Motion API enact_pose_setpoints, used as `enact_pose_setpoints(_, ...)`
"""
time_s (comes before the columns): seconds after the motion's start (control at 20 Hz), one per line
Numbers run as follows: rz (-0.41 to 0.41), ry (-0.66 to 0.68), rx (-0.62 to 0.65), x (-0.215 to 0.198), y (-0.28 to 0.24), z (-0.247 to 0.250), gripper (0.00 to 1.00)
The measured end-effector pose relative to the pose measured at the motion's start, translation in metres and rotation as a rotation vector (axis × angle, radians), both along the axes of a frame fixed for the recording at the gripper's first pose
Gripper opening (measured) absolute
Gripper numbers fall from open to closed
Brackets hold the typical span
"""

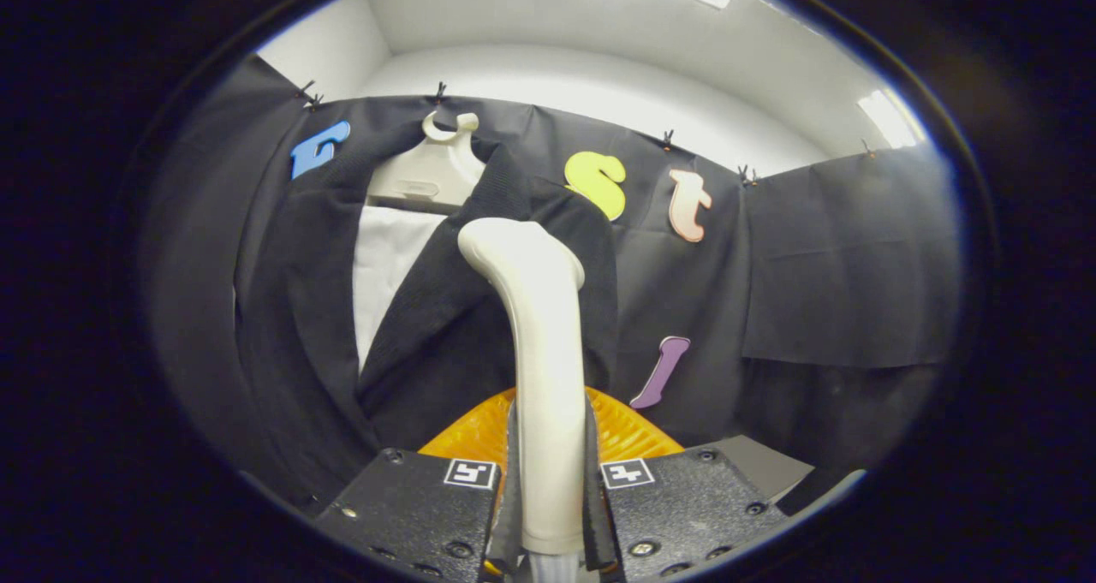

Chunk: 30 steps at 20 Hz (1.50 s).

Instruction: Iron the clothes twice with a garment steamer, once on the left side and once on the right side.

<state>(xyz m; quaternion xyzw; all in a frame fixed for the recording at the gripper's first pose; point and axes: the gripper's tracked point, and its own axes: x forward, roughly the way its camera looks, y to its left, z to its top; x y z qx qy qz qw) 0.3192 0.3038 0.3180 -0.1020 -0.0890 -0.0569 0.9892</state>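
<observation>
The claw (548, 489) has two black fingers (509, 497), and they are squeezed tight on the steamer (548, 369). One finger presses on each side of its handle, so the gap between them is just as wide as the handle. The flat black blocks behind the fingers look rough and grainy, with little round screws and small square black-and-white stickers.

The steamer is smooth, shiny and cream white. Its handle is a fat round stick that goes straight up from between the fingers, toward 12 o'clock. At the top it bends over into a rounded head that leans toward 11 o'clock, against the jacket (428, 309). I cannot tell for sure if the head is touching the cloth.

The jacket is black and looks woolly, with fine lines in the weave. It hangs beyond the fingers, from 10 o'clock to 12 o'clock. Its collar folds make a long V shape, and a smooth white shirt (390, 266) shows inside the V.

The jacket hangs on a cream plastic hanger (432, 168) with a curly hook on top.

Just behind the handle, low down, is an orange thing (625, 429) with bumpy ridges, shaped like a fan.
</observation>
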Motion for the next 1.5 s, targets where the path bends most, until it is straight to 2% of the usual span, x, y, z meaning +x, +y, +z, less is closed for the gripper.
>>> enact_pose_setpoints(0.95, -0.059, 0.165, -0.086, -0.012, 0.002, -0.12, 0.31)
enact_pose_setpoints(1.5, -0.054, 0.26, -0.133, -0.016, 0.011, -0.192, 0.31)
